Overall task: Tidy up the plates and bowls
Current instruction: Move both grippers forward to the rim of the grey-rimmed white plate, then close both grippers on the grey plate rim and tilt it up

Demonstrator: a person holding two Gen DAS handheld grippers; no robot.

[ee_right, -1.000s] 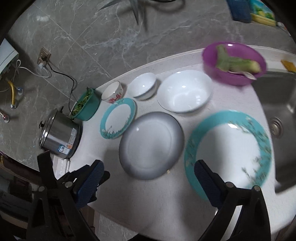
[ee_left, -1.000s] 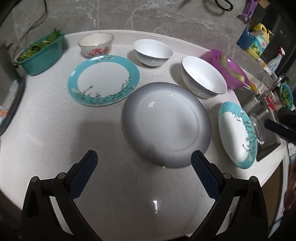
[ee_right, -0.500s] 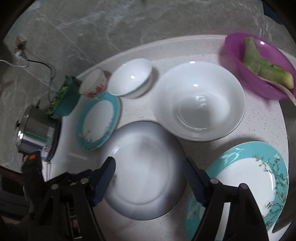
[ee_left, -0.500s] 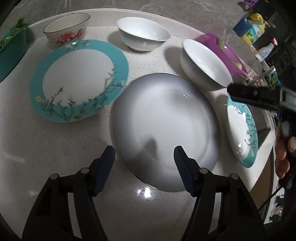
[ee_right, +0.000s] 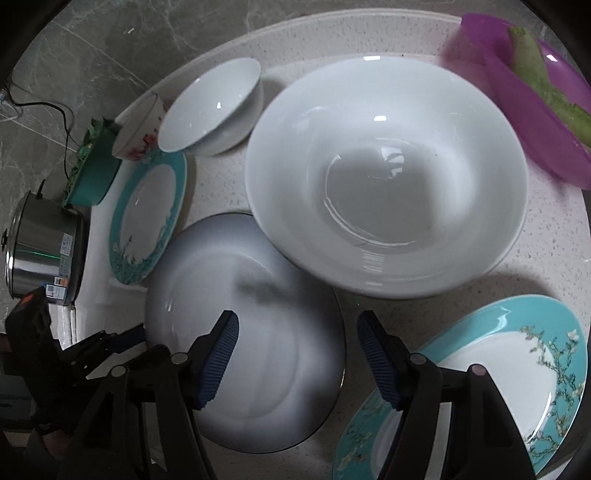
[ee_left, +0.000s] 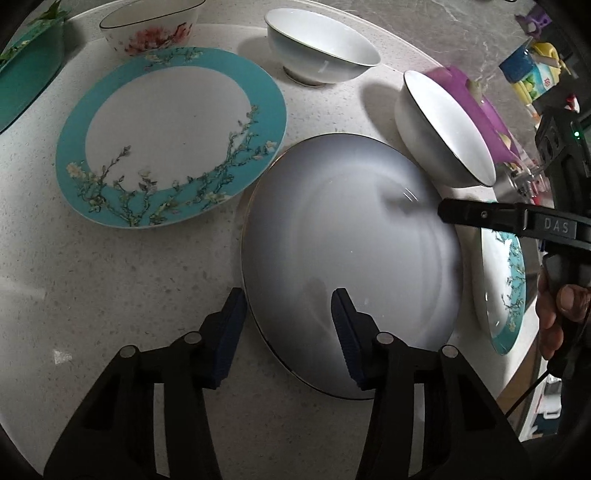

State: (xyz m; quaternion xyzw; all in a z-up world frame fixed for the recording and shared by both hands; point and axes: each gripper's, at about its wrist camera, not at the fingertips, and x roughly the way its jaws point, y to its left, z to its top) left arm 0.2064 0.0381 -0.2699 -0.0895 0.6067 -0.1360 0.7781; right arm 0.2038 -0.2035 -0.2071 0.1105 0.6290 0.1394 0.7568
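A grey plate (ee_left: pixel 351 251) (ee_right: pixel 236 332) lies on the white counter (ee_left: pixel 110 295) between two teal flowered plates (ee_left: pixel 170 136) (ee_right: pixel 509 369). My left gripper (ee_left: pixel 288 332) points down over the grey plate's left rim, which sits between its closing jaws; the pads do not press on it. My right gripper (ee_right: pixel 299 350) straddles the opposite rim, its jaws also closing without touching. One of its fingers (ee_left: pixel 480 216) shows in the left wrist view. Behind stand a large white bowl (ee_right: pixel 384 177), a small white bowl (ee_left: pixel 321 48) and a flowered bowl (ee_left: pixel 147 26).
A purple bowl (ee_right: pixel 517 110) holding a green vegetable sits at the back right. A green container (ee_right: pixel 94 173) and a steel pot (ee_right: pixel 44 243) stand at the far left. Bottles (ee_left: pixel 532 74) crowd the right, and the counter edge runs close past the right teal plate.
Both grippers have come down and forward toward the grey plate, and their jaws have narrowed. Each now straddles one side of its rim. The dishes have not moved.
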